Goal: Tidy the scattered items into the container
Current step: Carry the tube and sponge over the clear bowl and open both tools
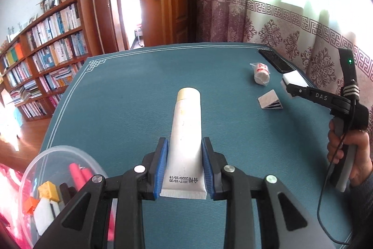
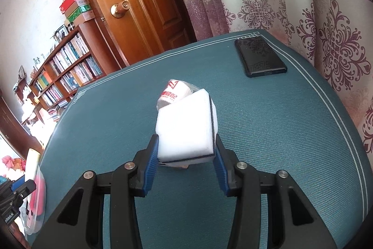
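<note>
The soft white tube [image 1: 185, 132] is clamped near its crimped end by the left hand-held gripper [image 1: 184, 167], just beside the container [image 1: 56, 153], while the light, compressible sponge block [image 2: 186, 130] is clamped by the right hand-held gripper [image 2: 185, 155].

Each fisheye camera sits just behind its claw, looking forward and down along the fingers at close range over the teal-covered desk [image 1: 130, 90]. Both views share the desk's far edge, the brown wooden door [image 2: 144, 4], the wooden bookshelf [image 1: 46, 48] at frame left, and the flat black phone [image 2: 260, 56].
</note>
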Demonstrator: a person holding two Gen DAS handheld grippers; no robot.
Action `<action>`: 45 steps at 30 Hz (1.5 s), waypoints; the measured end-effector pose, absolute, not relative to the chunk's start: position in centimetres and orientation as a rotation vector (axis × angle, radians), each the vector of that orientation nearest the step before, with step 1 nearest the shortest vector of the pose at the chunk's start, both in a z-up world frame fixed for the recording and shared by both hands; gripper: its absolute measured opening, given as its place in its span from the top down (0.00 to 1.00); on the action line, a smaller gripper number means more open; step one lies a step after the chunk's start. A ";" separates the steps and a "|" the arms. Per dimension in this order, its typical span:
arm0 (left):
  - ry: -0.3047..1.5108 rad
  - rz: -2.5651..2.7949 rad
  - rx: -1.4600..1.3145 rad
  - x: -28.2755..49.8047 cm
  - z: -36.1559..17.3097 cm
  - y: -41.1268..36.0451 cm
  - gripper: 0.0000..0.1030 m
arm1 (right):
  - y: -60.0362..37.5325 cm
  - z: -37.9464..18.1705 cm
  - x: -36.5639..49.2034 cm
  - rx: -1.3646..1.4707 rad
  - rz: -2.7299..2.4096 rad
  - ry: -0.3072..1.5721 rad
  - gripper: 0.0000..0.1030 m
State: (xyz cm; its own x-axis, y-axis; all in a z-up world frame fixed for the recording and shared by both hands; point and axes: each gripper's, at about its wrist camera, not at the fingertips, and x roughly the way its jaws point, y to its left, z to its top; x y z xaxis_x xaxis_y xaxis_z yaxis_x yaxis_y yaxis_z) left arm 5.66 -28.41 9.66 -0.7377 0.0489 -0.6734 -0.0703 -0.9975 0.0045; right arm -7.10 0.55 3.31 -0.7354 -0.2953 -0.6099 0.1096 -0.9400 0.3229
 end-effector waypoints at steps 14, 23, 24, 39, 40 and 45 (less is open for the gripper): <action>-0.038 3.052 -1.161 10.1 9.7 -37.4 0.68 | -3.1 3.9 -5.2 0.983 -2.620 -0.314 0.55; -0.114 3.089 -1.213 11.8 8.2 -40.3 0.68 | -4.7 4.1 -4.3 0.968 -2.583 -0.291 0.55; -0.122 3.090 -1.218 11.9 8.0 -40.5 0.68 | -4.9 4.1 -4.2 0.966 -2.578 -0.286 0.55; -0.179 3.097 -1.254 12.9 6.8 -42.2 0.68 | -9.6 5.0 -0.4 0.921 -2.437 -0.242 0.55; -0.181 3.096 -1.252 12.9 6.8 -42.3 0.68 | -10.0 5.1 -0.1 0.919 -2.425 -0.242 0.55; -0.182 3.092 -1.243 12.8 6.7 -42.6 0.68 | -12.2 5.6 1.6 0.911 -2.352 -0.241 0.55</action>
